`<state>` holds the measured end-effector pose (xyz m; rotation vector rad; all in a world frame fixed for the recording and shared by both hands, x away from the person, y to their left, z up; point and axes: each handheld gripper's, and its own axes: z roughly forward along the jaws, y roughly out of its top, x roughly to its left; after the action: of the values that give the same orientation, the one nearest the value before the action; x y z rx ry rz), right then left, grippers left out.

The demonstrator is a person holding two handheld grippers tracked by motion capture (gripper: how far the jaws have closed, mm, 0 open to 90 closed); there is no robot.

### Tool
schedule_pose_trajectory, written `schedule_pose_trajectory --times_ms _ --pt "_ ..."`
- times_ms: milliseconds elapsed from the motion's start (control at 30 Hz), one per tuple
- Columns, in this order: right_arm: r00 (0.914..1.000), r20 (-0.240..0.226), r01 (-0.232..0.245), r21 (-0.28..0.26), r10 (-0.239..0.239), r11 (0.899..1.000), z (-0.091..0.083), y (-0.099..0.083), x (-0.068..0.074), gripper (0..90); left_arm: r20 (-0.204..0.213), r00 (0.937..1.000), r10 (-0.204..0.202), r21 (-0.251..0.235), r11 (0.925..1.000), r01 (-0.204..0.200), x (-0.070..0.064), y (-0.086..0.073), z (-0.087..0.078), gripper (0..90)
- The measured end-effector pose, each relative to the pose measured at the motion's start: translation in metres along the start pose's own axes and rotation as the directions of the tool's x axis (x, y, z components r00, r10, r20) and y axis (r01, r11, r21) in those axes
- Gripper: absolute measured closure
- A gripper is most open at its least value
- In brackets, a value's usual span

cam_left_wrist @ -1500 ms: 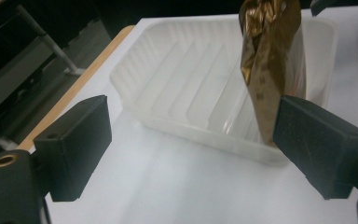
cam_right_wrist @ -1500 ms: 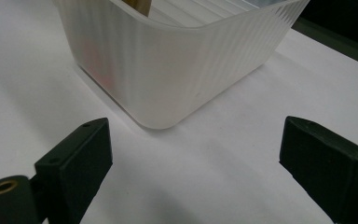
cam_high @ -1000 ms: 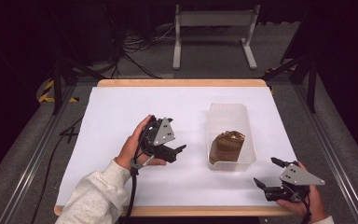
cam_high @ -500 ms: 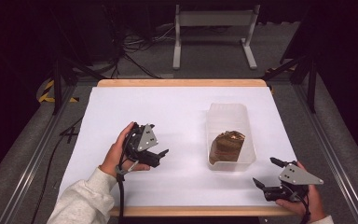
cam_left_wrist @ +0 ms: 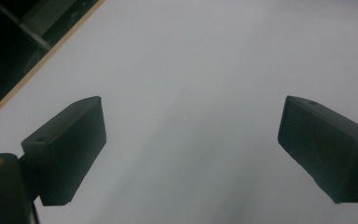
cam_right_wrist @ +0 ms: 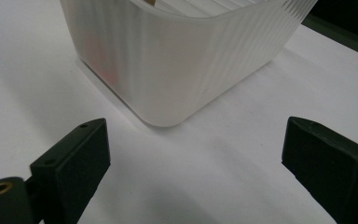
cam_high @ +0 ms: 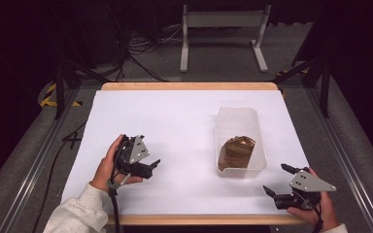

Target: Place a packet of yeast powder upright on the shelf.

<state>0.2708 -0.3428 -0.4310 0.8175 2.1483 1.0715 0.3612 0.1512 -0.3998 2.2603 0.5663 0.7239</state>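
- Retreating toward the near-left of the table (cam_high: pixel 141 116), the left gripper (cam_high: pixel 148 167) has drawn back from its earlier spot beside the container (cam_high: pixel 238 121); its jaws stand wide apart over bare white surface and hold nothing
- Judged from that withdrawal, the placing step looks finished and the left hand appears to be clearing off
- Sitting right of centre, the container is translucent, ribbed plastic, upright, with a brown layered object (cam_high: pixel 236 151) inside at its near end, unchanged in position
- Waiting at the near-right corner, the right gripper (cam_high: pixel 278 180) has not shifted; its jaws are spread, empty, facing the container's rounded corner (cam_right_wrist: pixel 168 116)
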Motion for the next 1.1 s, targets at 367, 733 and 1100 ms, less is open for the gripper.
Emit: schedule_pose_trajectory --times_ms 367,733,1100 --pt "1.0000 -0.002 0.009 0.005 -0.009 1.000 0.001 0.001 0.001 8.2 -0.045 0.9971 -0.061 0.035 0.9974 0.062 0.009 -0.043 -0.017 8.0" --pt "0.9998 0.004 0.018 0.008 -0.018 1.000 0.002 0.001 0.001 7.9 -0.070 0.9880 -0.138 0.035 0.9895 0.141 0.015 -0.081 -0.032 7.8" --pt "0.9994 0.016 0.030 0.015 -0.030 0.999 0.002 0.001 0.001 7.6 -0.093 0.9585 -0.270 -0.013 0.9629 0.270 0.022 -0.118 -0.052 7.3"
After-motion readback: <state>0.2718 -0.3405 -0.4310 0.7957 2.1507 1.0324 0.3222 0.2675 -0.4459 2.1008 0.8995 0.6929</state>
